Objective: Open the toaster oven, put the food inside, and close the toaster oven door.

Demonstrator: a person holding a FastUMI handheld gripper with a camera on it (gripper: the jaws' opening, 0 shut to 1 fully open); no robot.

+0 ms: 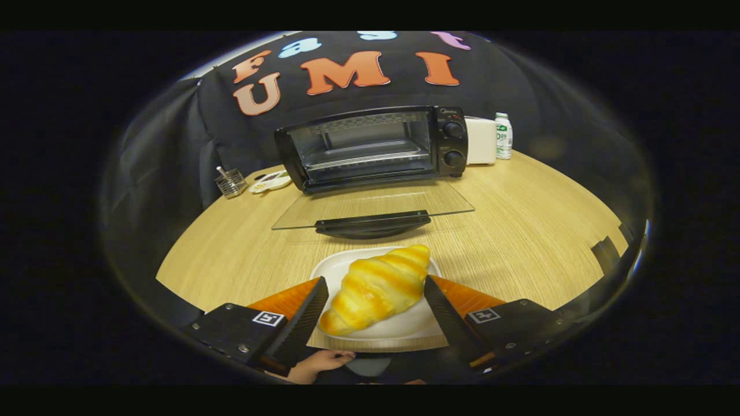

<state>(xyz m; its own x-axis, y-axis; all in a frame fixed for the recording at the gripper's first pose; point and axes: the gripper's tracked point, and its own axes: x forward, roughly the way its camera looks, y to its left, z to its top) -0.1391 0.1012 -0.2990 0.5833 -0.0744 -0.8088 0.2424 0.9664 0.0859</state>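
A golden croissant point(376, 289) lies over a white plate point(404, 329) on the wooden table, right between my fingers. My gripper point(376, 282) is closed in on it, with one finger touching each side of the croissant. Beyond the plate stands the black toaster oven point(370, 147). Its glass door point(373, 209) is folded down flat toward me, handle nearest the plate. The oven's cavity with its wire rack is exposed. Two knobs sit on the oven's right panel.
A white box point(481, 140) and a small bottle point(503, 136) stand right of the oven. A wire holder point(230, 182) and a small dish point(269, 181) sit to its left. A hand point(321, 363) rests at the table's near edge, under the plate.
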